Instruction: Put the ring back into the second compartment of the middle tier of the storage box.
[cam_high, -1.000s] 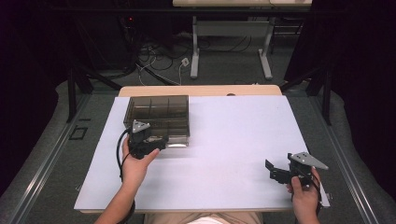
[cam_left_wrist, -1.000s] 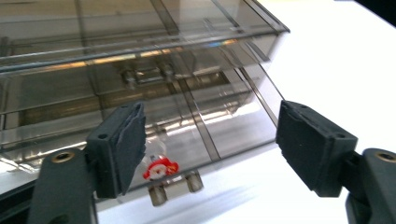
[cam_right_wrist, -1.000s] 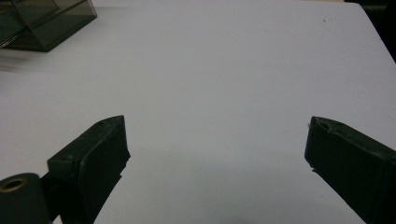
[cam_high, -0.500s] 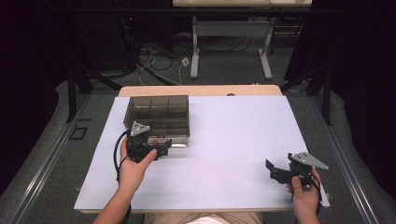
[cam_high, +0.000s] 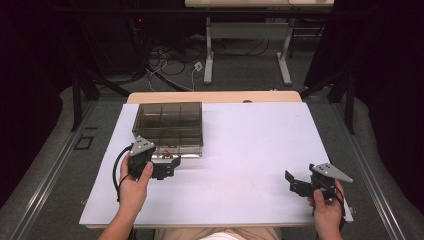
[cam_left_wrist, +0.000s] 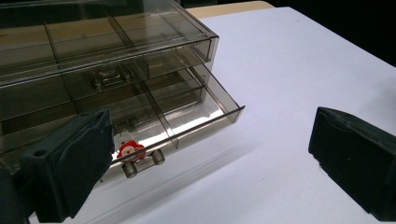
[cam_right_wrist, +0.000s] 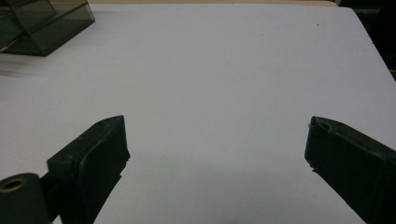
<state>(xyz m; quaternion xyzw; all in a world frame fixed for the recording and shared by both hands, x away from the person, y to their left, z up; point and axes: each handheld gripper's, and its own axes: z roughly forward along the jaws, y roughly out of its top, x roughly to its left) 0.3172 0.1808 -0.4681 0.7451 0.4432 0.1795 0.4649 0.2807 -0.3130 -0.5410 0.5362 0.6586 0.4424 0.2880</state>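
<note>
My left claw had just been opening, empty, beside the pulled-out drawer near the bench's left edge. Right claw stood released. I judged a straight, level retreat best, clear of the handle.

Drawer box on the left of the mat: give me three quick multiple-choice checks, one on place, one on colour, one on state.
1. Where does the drawer box stand?
A. far left part of the white mat
B. near right corner
C. off the mat

2. What colour is the small figure at the lower drawer's front?
A. blue
B. red and white
C. green

3. How is the lower drawer?
A. shut flush
B. taken out
C. pulled partly out

Answers: 1 A, the high view shows it at the mat's far left. 2 B, the left gripper view shows red and white by the handle. 3 C, its front juts past the drawer above, and the left gripper stands open before it.
</note>
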